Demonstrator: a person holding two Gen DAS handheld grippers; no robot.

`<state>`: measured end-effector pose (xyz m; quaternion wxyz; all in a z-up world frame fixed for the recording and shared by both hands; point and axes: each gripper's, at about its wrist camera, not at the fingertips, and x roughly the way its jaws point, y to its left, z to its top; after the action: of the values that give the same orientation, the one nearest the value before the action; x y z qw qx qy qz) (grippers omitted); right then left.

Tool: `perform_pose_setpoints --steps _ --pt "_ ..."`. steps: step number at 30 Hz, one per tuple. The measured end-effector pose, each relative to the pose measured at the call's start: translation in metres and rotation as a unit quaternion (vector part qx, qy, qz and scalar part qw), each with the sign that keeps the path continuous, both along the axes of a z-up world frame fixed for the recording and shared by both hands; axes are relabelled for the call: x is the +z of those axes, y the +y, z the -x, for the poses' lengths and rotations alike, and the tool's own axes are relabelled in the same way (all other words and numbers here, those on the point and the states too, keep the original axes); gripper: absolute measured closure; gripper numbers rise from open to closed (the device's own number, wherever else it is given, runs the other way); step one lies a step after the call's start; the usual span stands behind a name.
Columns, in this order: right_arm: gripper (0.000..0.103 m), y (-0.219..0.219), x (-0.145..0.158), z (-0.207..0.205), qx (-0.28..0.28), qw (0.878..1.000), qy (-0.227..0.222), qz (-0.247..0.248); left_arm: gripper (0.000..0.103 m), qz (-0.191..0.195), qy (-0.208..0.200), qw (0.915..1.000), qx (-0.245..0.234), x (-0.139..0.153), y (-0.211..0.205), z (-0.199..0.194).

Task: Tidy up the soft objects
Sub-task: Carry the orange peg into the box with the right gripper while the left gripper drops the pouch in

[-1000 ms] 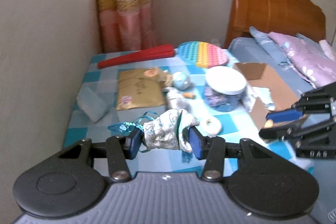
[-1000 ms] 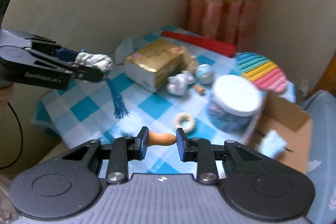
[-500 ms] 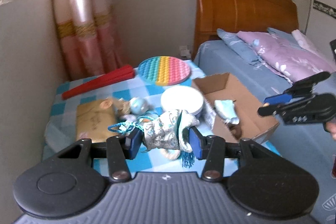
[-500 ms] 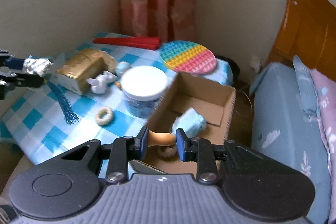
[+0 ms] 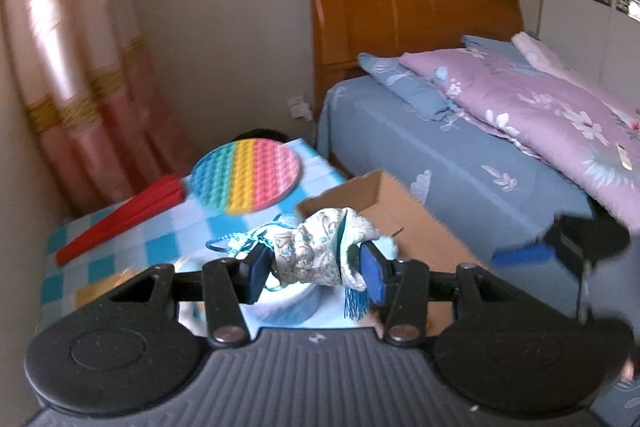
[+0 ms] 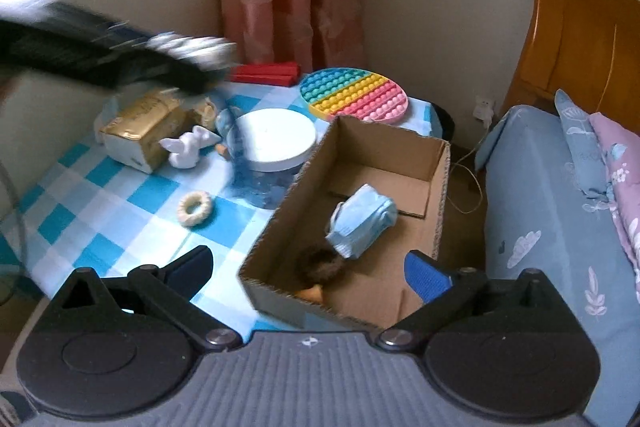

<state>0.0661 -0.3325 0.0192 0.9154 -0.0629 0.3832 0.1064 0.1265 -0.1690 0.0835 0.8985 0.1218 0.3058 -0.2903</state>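
Since the last frame, right gripper (image 6: 308, 269) has dropped its piece; jaws wide above cardboard box (image 6: 438, 183). Left gripper (image 5: 314, 269) carries patterned pouch (image 5: 320, 255) boxward, clamped for transfer.

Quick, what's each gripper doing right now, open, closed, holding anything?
Left gripper: closed on the patterned drawstring pouch.
Right gripper: open, holding nothing, above the cardboard box.
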Motion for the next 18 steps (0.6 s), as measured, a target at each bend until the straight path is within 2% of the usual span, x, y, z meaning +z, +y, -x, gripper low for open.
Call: perform_pose_setpoints --steps 6,13,14,15,17,18 --pt "0.0 0.008 -0.002 0.02 0.001 0.999 -0.014 -0.029 0.056 0.005 0.014 0.9993 -0.033 0.0 -0.044 -0.026" --pt "0.0 0.017 -0.008 0.027 -0.004 0.999 -0.02 -0.04 0.054 -0.013 0.049 0.9981 -0.036 -0.026 -0.084 -0.058" --pt "0.0 0.017 -0.008 0.026 -0.006 0.999 -0.018 -0.042 0.048 -0.012 0.053 0.9979 -0.034 -0.031 -0.087 -0.062" --pt "0.0 0.018 -0.008 0.026 -0.007 0.999 -0.017 -0.043 0.032 -0.011 0.057 0.9978 -0.033 -0.034 -0.089 -0.065" --pt "0.0 0.017 -0.009 0.025 -0.008 0.999 -0.016 -0.045 0.013 -0.007 0.055 0.9981 -0.026 -0.039 -0.09 -0.068" --pt "0.0 0.017 -0.009 0.026 -0.01 0.999 -0.017 -0.045 0.013 -0.002 0.048 0.9987 -0.02 -0.04 -0.089 -0.069"
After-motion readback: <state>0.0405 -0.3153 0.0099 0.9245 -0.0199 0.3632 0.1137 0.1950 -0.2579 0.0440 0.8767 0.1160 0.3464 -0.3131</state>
